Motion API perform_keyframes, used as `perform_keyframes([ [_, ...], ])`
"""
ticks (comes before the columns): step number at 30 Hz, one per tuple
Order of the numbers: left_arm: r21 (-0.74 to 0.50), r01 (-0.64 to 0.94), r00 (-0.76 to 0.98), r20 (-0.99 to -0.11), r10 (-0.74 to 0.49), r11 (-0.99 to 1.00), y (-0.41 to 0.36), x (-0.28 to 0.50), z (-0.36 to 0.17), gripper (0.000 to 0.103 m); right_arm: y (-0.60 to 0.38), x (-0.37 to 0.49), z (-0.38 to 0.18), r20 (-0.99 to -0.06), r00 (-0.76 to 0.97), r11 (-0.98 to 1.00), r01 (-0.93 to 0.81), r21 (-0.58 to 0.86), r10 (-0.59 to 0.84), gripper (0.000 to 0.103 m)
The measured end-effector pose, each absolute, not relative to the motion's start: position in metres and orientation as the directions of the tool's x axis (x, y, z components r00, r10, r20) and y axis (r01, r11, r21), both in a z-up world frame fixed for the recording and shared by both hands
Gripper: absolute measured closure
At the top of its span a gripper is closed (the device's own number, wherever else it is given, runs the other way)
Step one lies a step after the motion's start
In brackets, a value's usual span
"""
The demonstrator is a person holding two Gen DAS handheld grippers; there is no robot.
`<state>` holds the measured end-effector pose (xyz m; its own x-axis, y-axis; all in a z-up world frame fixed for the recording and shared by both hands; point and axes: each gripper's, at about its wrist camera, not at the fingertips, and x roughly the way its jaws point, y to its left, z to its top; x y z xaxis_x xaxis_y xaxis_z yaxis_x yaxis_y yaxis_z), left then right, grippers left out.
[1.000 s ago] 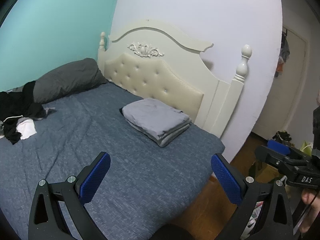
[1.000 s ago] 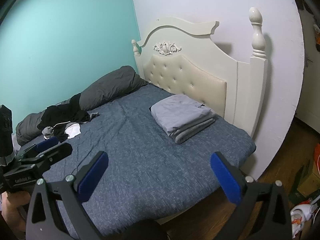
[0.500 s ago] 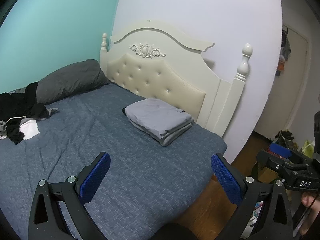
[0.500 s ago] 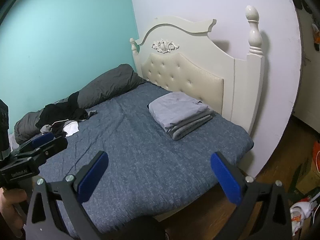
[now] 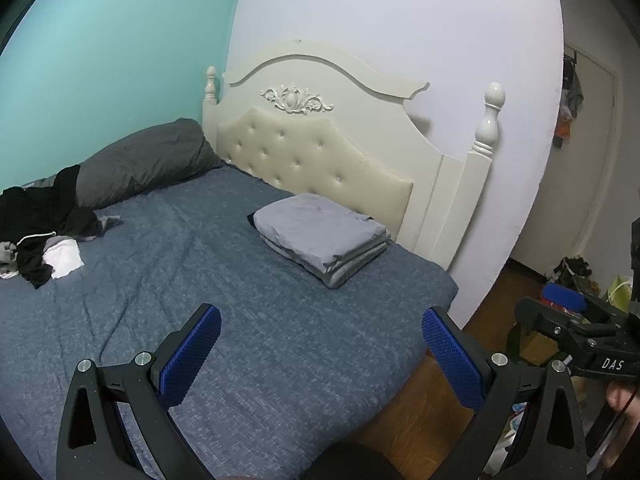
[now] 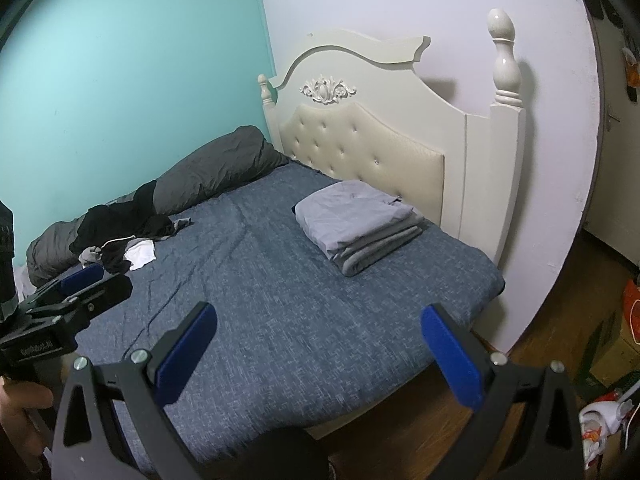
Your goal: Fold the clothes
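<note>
While held above the bed's (image 5: 280,344) near edge: left gripper (image 5: 320,356) & right gripper (image 6: 318,354) w/ jaws spread wide, holding nothing. Folded grey stack (image 5: 324,236) near headboard (image 5: 320,152); unfolded dark clothes (image 5: 40,232) heaped by pillow (image 5: 148,160).

speckled blue bedspread (image 5: 280,340); pale grey folded clothes stack (image 5: 320,236); black-and-white unfolded clothes heap (image 5: 40,232) at nine o'clock.
</note>
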<state>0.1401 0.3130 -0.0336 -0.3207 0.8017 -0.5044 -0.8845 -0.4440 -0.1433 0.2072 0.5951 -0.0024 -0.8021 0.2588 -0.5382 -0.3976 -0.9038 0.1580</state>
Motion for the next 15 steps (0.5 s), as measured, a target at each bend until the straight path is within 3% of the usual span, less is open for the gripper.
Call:
perform_keyframes([
  [15,-0.140,-0.879,-0.330,-0.511,0.794,-0.456,0.3101,0.1419,-0.0375,0.000,0.5920,0.2076,-0.0018,-0.534,-0.807,-0.907,-0.390,0.158,0.253,0.000],
])
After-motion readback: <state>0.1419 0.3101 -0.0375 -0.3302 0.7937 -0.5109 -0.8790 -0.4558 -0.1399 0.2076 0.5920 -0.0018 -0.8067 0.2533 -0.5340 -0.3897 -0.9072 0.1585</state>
